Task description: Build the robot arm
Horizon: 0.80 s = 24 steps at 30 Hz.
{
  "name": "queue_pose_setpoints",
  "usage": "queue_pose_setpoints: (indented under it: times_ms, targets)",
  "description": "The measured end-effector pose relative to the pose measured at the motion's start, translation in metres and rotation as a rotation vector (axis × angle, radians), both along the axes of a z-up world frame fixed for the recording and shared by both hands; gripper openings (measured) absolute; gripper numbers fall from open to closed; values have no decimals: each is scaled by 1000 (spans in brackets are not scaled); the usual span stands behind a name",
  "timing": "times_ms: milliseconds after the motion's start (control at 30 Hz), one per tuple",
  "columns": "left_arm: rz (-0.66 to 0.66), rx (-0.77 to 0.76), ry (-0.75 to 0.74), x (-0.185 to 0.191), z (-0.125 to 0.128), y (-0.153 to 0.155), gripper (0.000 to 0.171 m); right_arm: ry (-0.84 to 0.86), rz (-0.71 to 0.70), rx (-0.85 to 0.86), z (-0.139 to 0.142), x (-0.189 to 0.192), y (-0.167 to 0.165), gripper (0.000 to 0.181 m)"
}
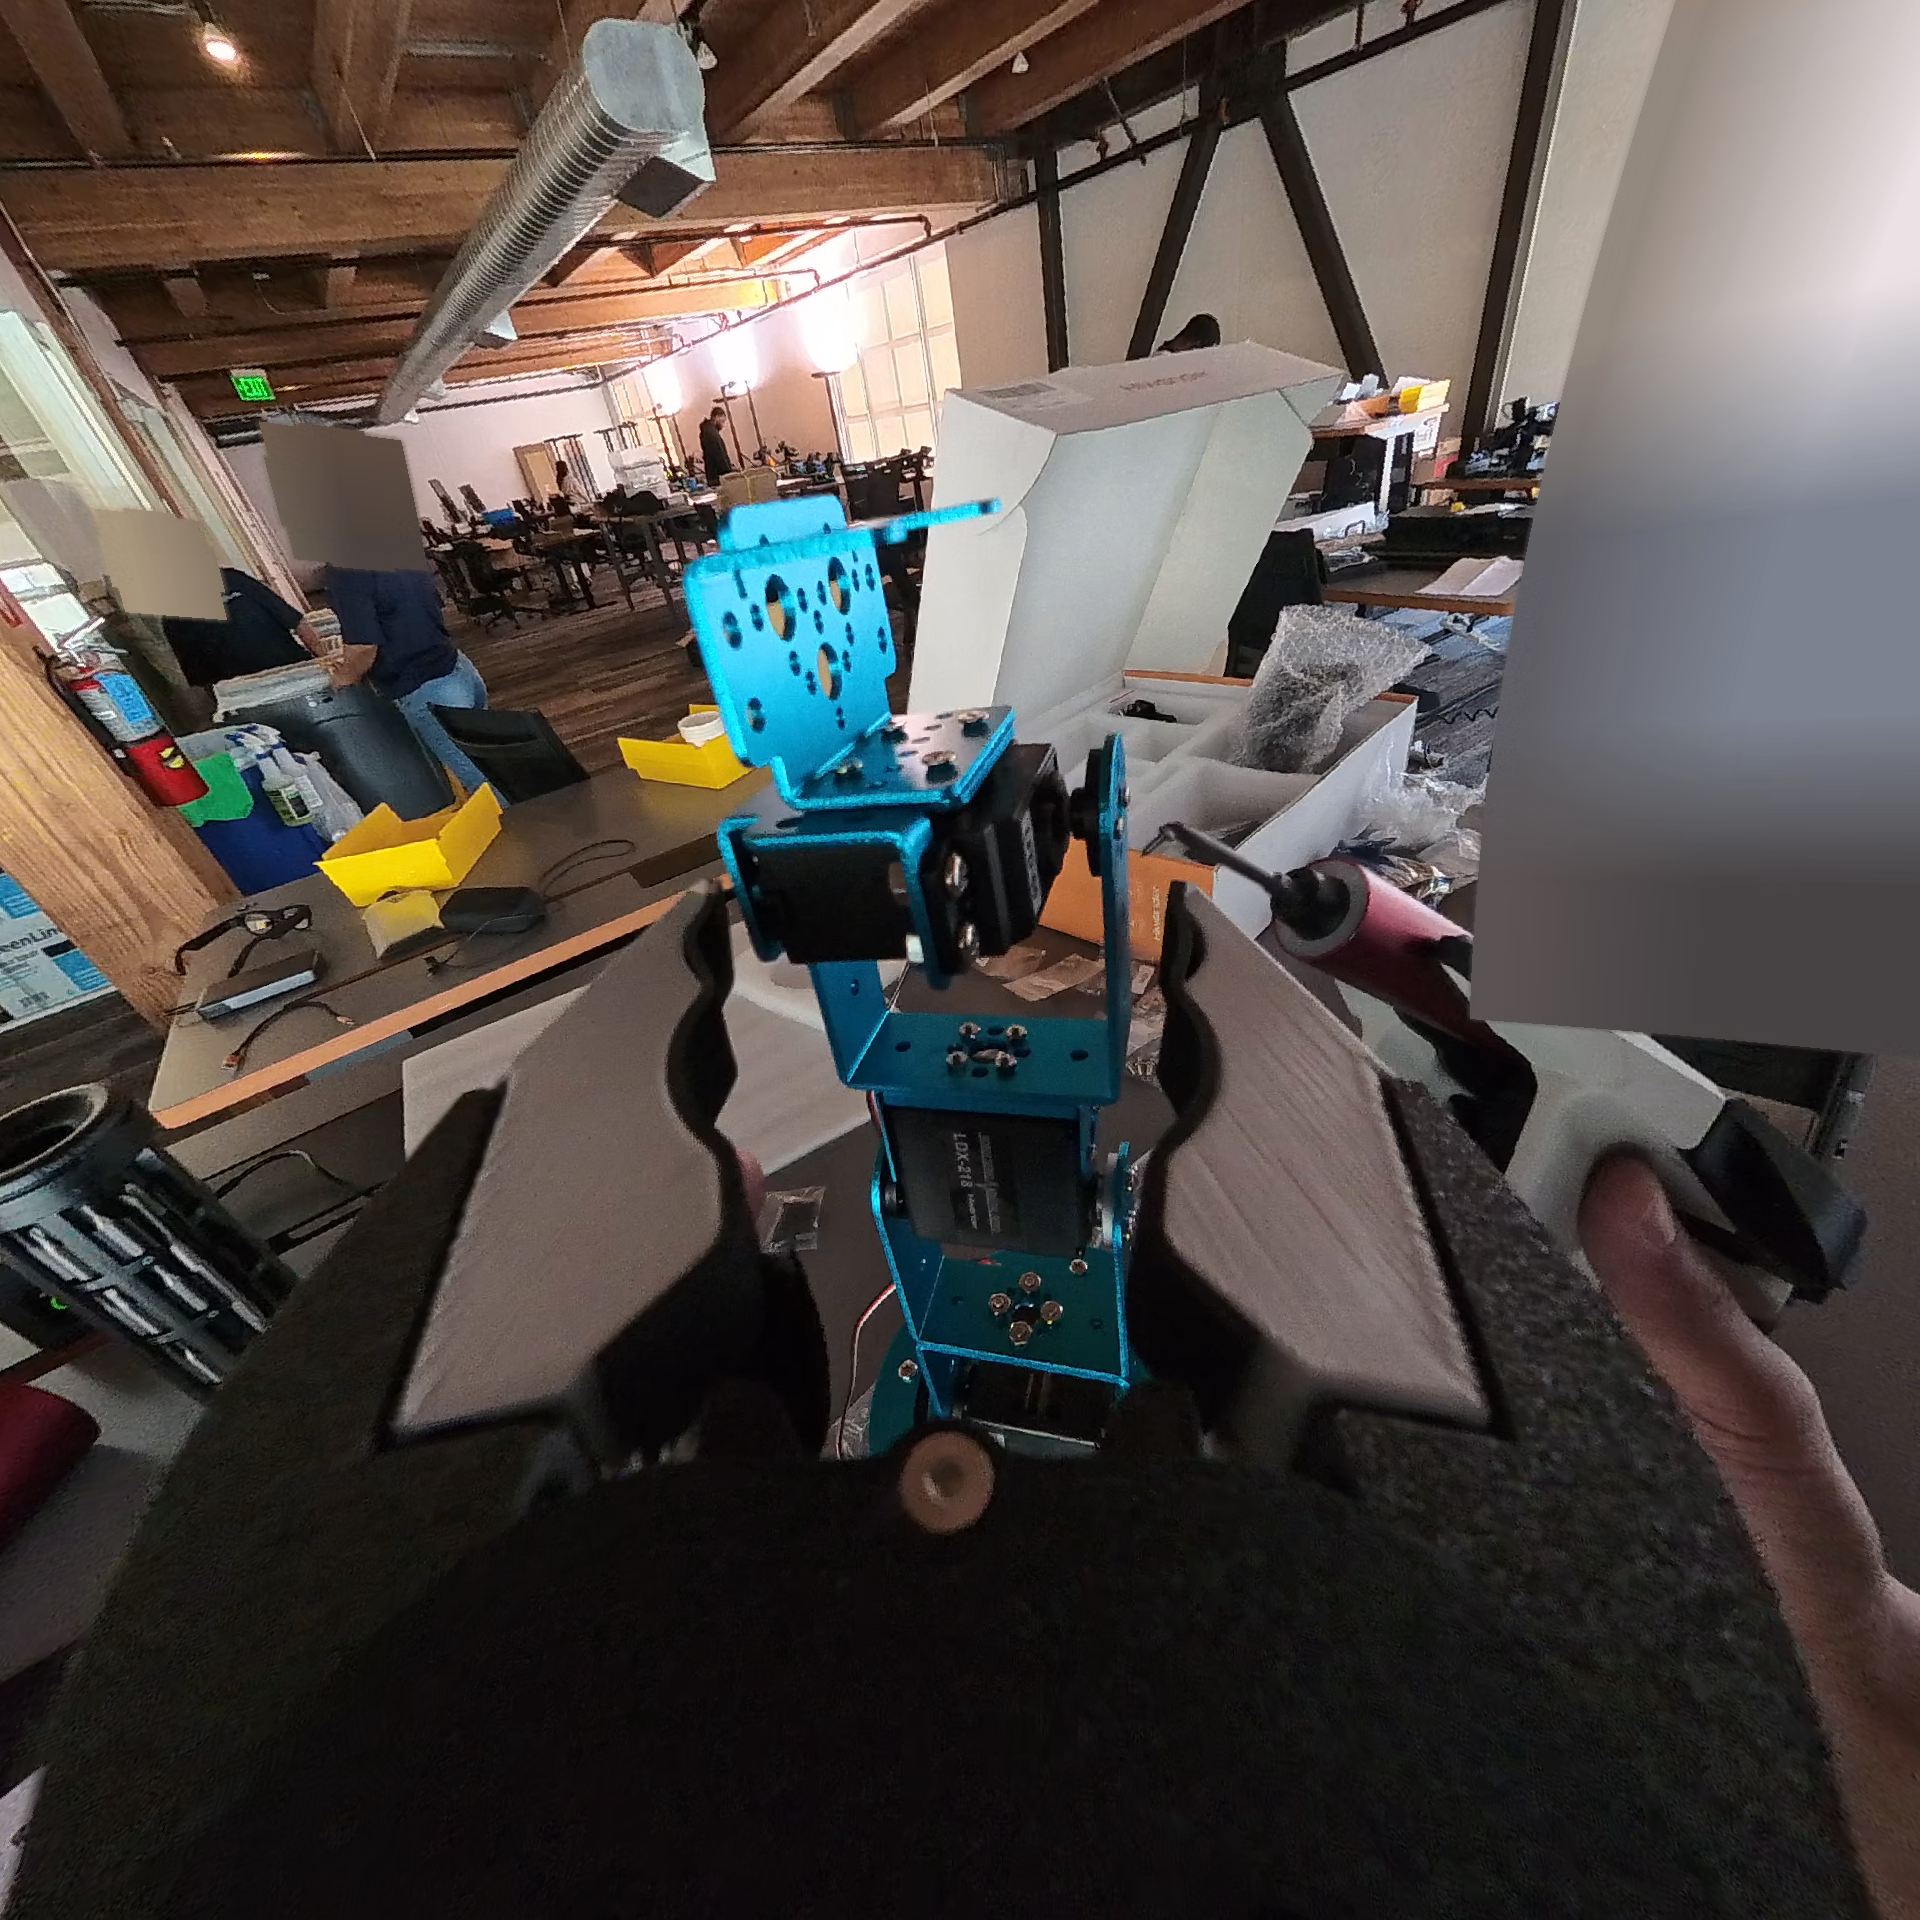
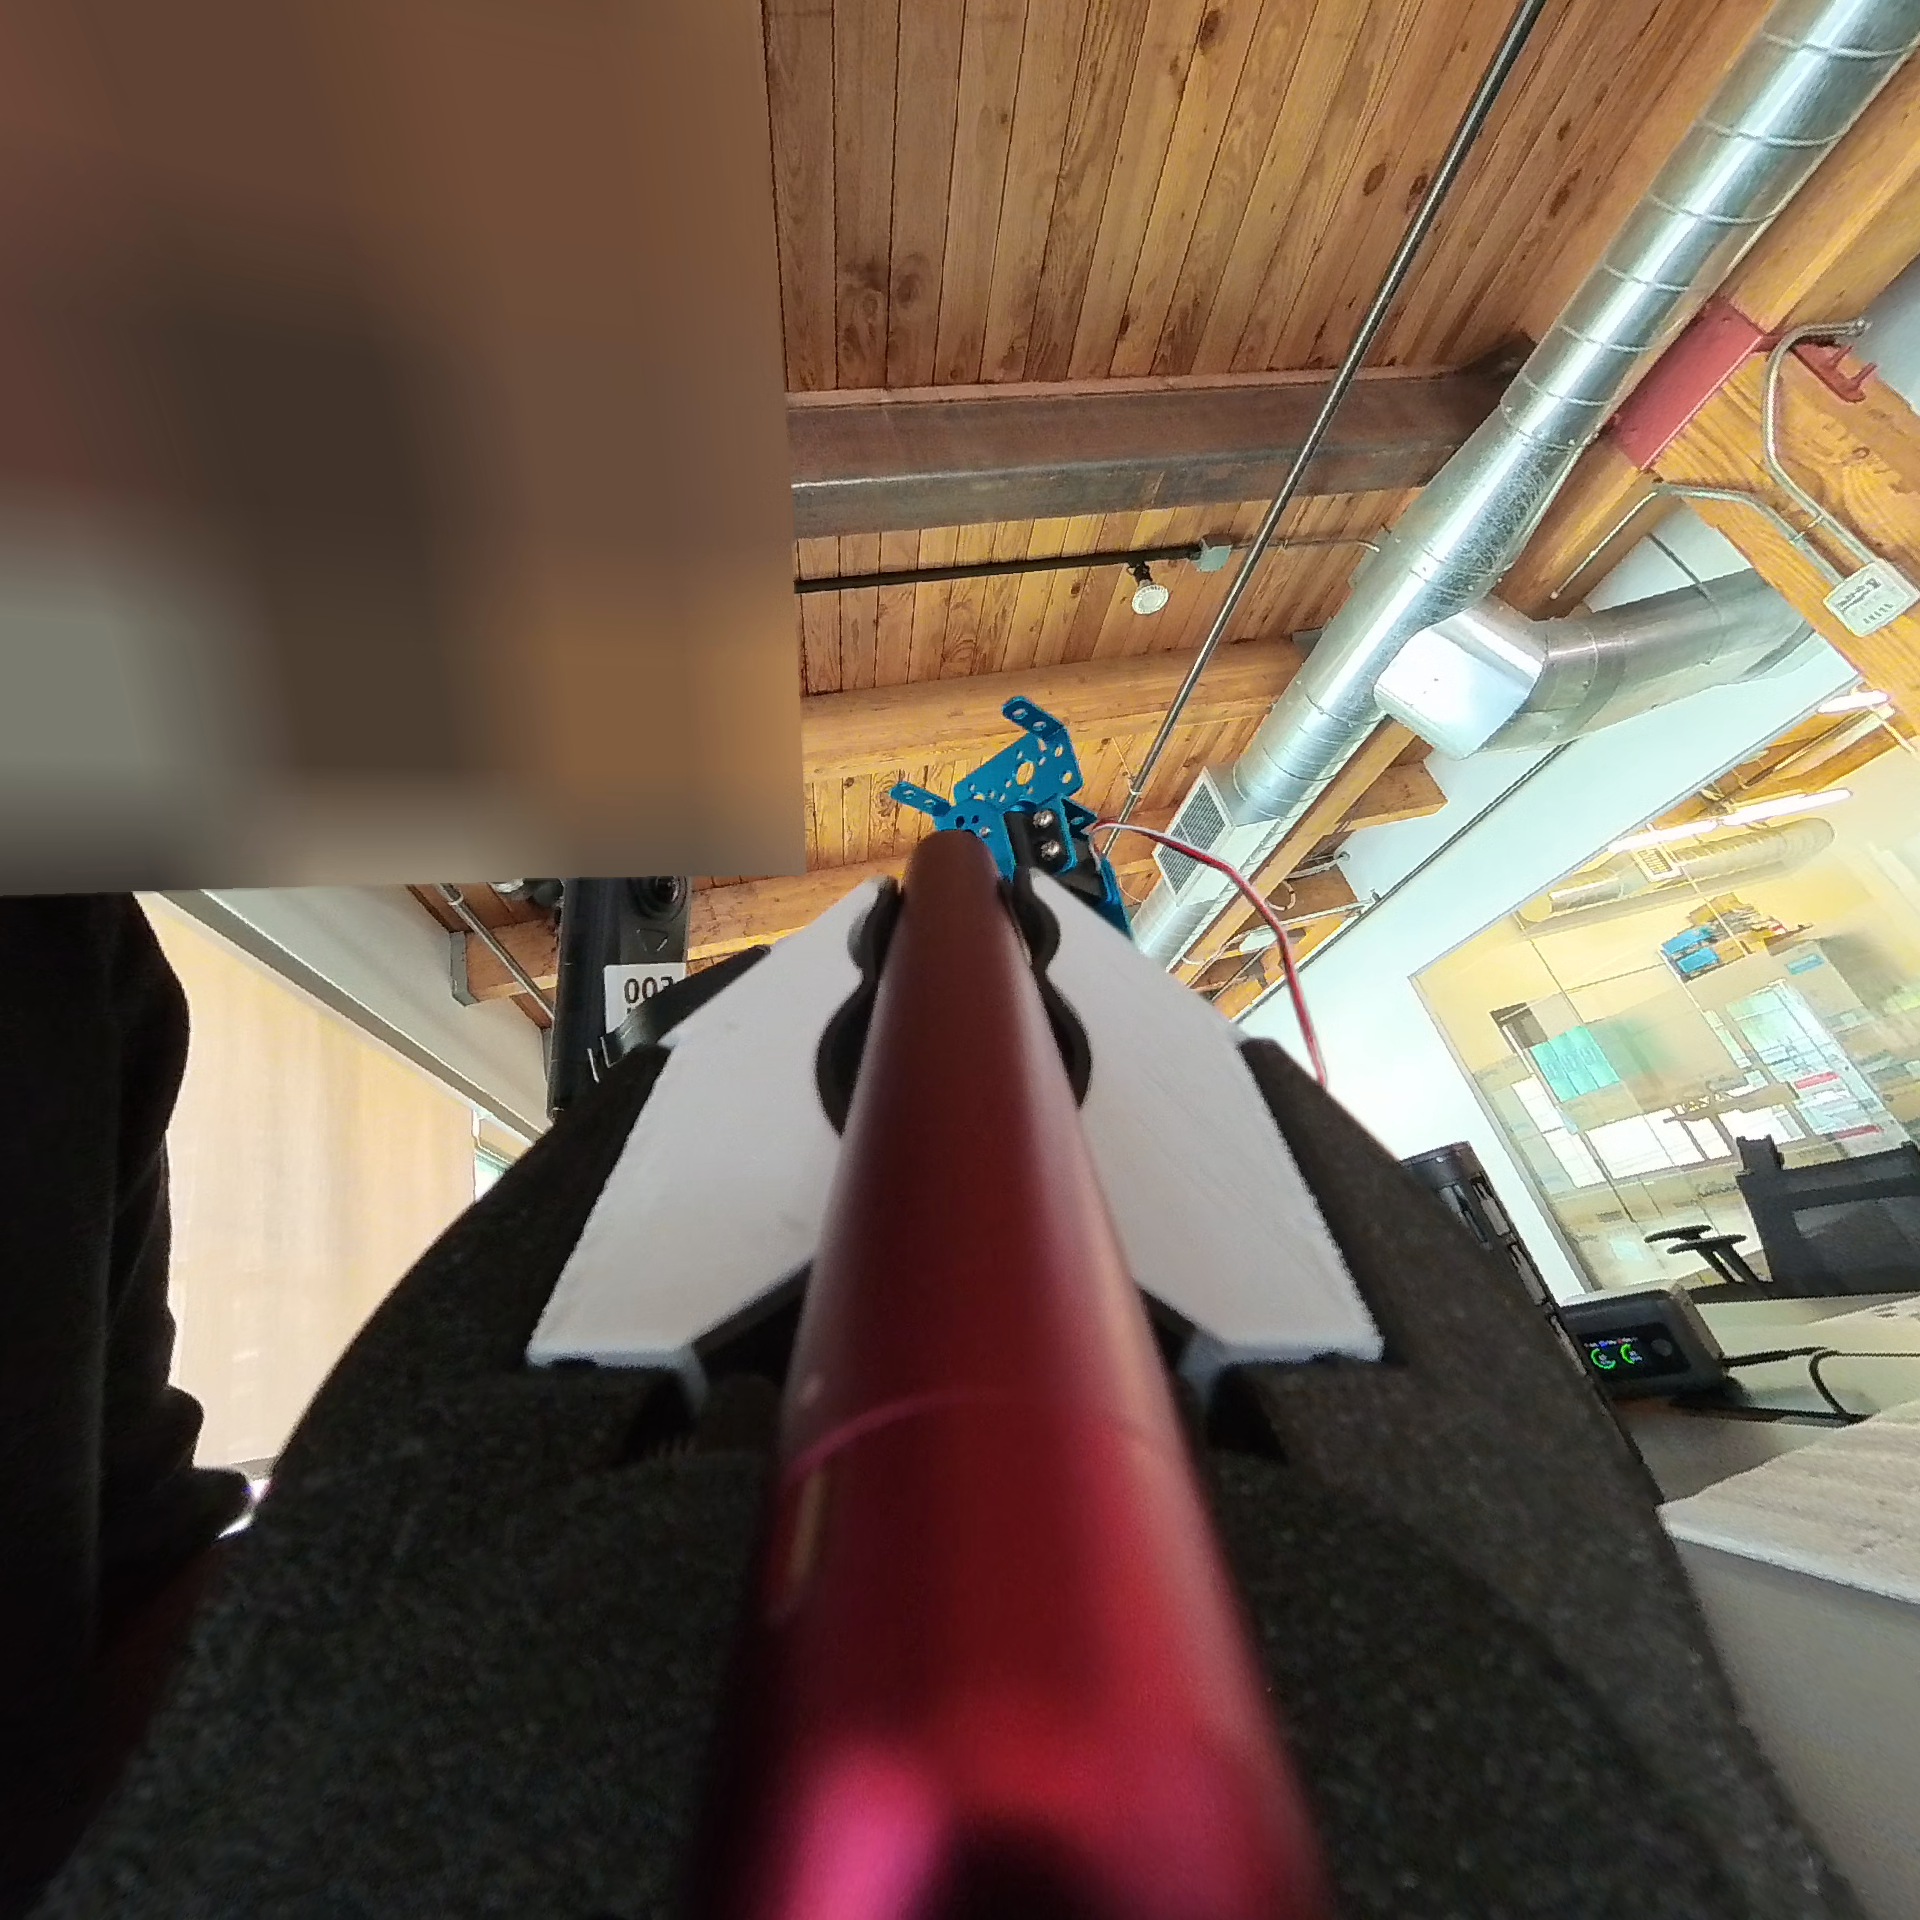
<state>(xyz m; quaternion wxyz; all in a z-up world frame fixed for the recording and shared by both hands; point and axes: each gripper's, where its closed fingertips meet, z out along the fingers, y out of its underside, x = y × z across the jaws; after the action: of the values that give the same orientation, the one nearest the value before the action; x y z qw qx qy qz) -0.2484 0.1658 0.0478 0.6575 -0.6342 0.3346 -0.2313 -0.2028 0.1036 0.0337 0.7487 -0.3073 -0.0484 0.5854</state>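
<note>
servo bracket assembly (image 1: 914, 935), blue metal with black servos, long axis upright, standing between fingers of left claw (image 1: 940, 1049); jaws wide, apparently not gripping. red screwdriver (image 2: 966, 1299) clamped lengthwise in right claw (image 2: 951, 899), tip aimed at assembly's upper servo from its right. white box (image 1: 1164, 582) open on table (image 1: 582, 862) behind.

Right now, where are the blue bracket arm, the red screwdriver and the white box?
blue bracket arm (image 1: 800, 665): left wrist view, perforated top plate.
red screwdriver (image 2: 966, 1143): right wrist view, barrel between the fingers.
white box (image 1: 1049, 540): left wrist view, raised lid.
</note>
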Motion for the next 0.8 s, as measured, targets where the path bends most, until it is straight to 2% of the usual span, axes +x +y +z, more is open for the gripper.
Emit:
queue_pose_setpoints:
  times_ms: [800]
  targets:
    - [-13,19,0,-1,8,0,74,-40,-47,11,-3,0,1,22]
